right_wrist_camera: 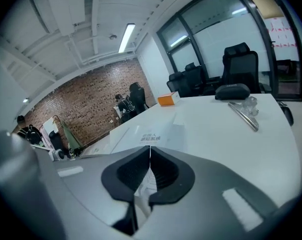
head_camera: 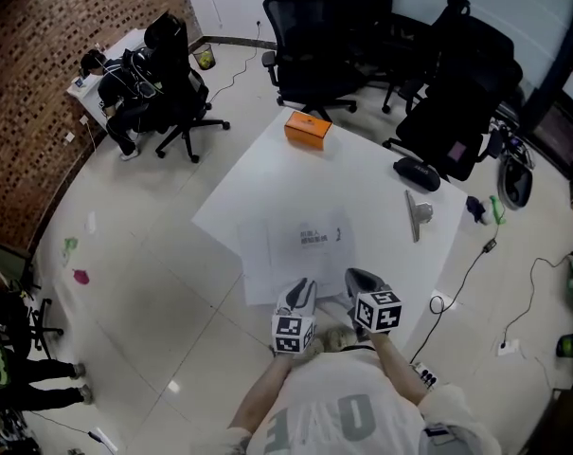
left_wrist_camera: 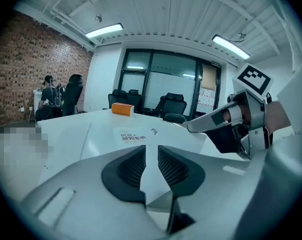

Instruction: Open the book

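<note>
- The white book (head_camera: 310,240) is lying flat on the white table (head_camera: 362,173) with its printed front facing up. Its near edge is sitting right at the person's side, where both tools are reaching it.
- The left gripper (head_camera: 307,285) is biting the book's near edge on the left. In its own view the pads are standing a little apart with a white slab filling the gap, so it appears to be clamping the thicker body, probably to anchor it.
- The right gripper (head_camera: 354,276) is working just beside it on the right. Its jaws are pinching almost together on a thin white sheet, which I take to be the cover (right_wrist_camera: 155,134), held that way so it can be peeled upward.
- The book is looking closed or barely parted, so the opening is only beginning.
- The orange box (head_camera: 307,129) is sitting well apart at the table's far edge, out of the cover's swing.
</note>
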A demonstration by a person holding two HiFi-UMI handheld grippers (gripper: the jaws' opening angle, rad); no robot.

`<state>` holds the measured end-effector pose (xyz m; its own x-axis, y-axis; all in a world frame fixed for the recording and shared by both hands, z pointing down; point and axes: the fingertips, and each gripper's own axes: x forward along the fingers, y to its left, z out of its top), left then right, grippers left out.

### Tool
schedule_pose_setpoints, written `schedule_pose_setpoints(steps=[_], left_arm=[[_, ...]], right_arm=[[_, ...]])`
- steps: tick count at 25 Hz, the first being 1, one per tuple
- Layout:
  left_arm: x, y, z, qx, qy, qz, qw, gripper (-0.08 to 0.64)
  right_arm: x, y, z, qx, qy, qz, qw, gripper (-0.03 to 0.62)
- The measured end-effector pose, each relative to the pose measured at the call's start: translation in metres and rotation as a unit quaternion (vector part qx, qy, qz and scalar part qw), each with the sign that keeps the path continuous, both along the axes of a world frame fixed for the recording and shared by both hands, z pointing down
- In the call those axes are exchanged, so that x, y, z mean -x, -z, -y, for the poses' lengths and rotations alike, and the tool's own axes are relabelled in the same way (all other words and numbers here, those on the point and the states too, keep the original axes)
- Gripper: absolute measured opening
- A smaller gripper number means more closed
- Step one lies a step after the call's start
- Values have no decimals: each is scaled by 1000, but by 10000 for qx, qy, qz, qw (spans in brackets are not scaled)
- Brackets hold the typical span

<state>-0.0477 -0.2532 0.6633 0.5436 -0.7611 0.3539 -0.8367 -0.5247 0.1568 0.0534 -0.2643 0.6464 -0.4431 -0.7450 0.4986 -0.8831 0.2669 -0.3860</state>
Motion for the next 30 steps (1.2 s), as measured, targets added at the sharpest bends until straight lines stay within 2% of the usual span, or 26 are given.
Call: schedule_pose_setpoints(steps=[4,12,17,24,30], left_arm=[[-10,6,-10,-94,-247,21,9996,91],[-13,17,-23,-289,-506,-83,9983,134],[-5,24,-28,-339,-442,-188,9983,138],[2,28,-31,-525,-383,-31,9979,141],[-10,23,-33,-506,-500,243,9972,141]], right_arm=[[22,21,4,-316,348,-54,9989,10],[59,37,8,-555,815,24,9951,9],[69,47,11,-638,904,139,9938,8],[95,52,8,-653,1240,262,9898,6],[109,59,3,-780,1448,313,9859,5]])
